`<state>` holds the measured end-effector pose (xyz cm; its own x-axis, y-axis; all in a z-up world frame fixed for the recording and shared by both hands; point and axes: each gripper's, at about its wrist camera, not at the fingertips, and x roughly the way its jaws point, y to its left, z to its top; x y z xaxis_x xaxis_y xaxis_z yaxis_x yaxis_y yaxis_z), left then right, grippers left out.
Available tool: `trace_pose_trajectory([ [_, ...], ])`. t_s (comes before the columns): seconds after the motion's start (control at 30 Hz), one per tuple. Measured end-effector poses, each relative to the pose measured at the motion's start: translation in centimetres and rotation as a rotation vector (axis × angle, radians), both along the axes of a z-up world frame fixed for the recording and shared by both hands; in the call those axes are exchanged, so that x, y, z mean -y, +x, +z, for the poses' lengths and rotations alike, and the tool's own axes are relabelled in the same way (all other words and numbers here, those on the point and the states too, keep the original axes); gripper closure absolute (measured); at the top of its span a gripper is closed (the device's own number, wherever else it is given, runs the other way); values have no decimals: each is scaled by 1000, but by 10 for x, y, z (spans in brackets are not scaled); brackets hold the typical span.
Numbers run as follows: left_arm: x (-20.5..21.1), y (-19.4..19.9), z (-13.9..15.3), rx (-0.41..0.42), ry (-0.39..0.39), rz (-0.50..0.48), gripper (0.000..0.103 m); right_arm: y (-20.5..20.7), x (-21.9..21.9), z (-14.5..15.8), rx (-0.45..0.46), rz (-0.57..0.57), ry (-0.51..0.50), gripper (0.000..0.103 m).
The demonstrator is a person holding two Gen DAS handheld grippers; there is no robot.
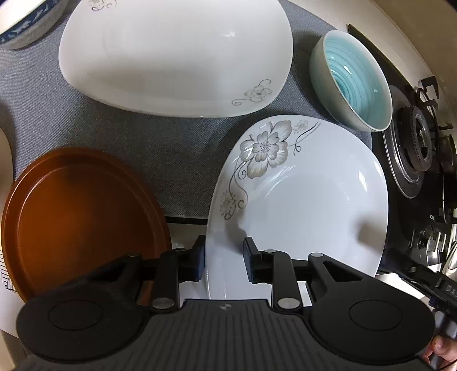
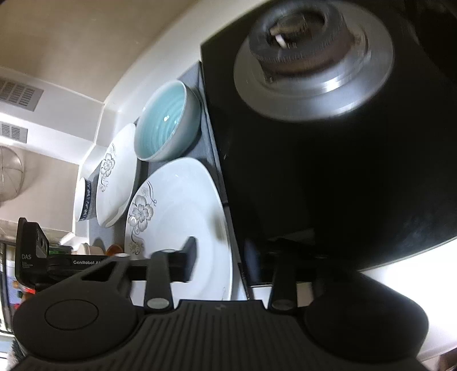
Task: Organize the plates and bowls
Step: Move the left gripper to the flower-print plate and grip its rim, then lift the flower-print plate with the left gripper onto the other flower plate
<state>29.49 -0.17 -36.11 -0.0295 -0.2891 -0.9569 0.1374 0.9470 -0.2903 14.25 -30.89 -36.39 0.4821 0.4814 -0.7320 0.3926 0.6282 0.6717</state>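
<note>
Since the flowered plate (image 1: 300, 199) at lower right of the left wrist view lies flat with the left gripper (image 1: 224, 261) open astride its near rim, nothing looks stacked yet. Around it, a larger white plate (image 1: 174, 57), brown plate (image 1: 82, 222) and teal bowl (image 1: 354, 82) sit apart. The right gripper (image 2: 221, 262) hangs open beside the stove (image 2: 342, 171).

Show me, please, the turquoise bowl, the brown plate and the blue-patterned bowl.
turquoise bowl (image 1: 360, 82): left wrist view, ribbed inner wall.
brown plate (image 1: 80, 217): left wrist view, flat centre.
blue-patterned bowl (image 1: 31, 20): left wrist view, outer wall.
</note>
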Motion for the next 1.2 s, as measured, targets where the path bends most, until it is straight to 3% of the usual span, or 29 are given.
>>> trace_pose_trajectory([
  [0.13,2,-11,4,55,14,17,74,3,-7,-3,21,69,-21,77],
  [0.23,-7,-10,0,0,-12,86,75,-1,1,-6,15,45,-1,87],
  [0.43,-17,-11,-2,-17,-48,73,76,2,3,-13,17,101,24,88],
  [0.6,-14,-9,0,-33,-62,105,54,8,-4,-19,10,118,16,87],
  [0.73,2,-19,6,49,45,37,69,8,-11,-11,43,166,-68,94],
  [0.87,-8,-24,14,55,-34,75,75,-2,-6,7,108,186,-101,93],
  [1.2,-15,-32,30,8,-110,95,75,-21,6,27,117,161,-72,90],
])
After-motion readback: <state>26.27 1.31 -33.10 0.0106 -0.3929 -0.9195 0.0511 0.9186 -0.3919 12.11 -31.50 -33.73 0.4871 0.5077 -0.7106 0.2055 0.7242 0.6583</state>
